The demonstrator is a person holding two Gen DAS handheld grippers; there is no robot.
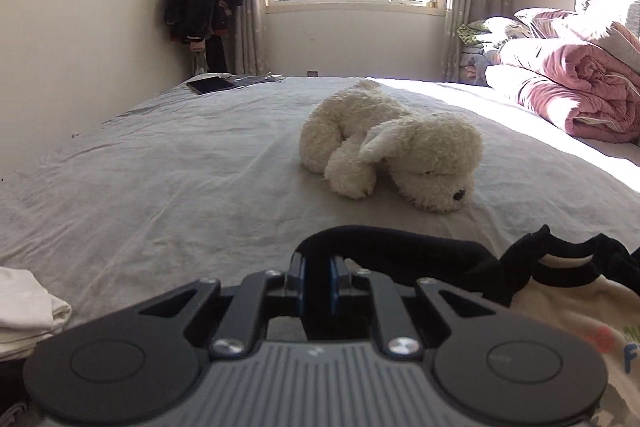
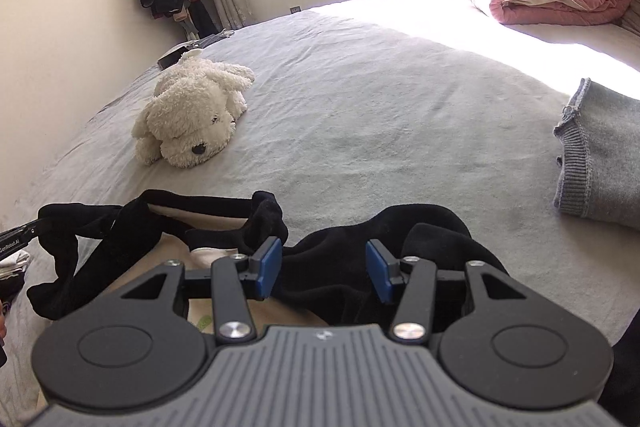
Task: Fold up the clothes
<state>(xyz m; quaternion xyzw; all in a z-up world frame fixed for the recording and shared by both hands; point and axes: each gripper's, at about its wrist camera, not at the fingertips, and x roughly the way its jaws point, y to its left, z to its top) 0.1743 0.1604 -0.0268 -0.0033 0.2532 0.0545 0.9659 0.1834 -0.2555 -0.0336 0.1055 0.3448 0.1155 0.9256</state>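
garment [image 2: 224,227]: cream, black-sleeved, crumpled at bed's [image 2: 360,99] 6 o'clock | left gripper [image 1: 319,267] clamps black sleeve [image 1: 400,247] | right gripper [image 2: 323,267] gapes over black cloth | right view only: grey sweater [image 2: 600,163] at 3 o'clock

Your matt black plastic left gripper [image 1: 319,283] with bright metal screws meets soft black-and-cream cloth garment [image 1: 552,291] on a wrinkled grey cotton-like bedsheet [image 1: 180,167], beside a fuzzy plush dog [image 1: 392,147].
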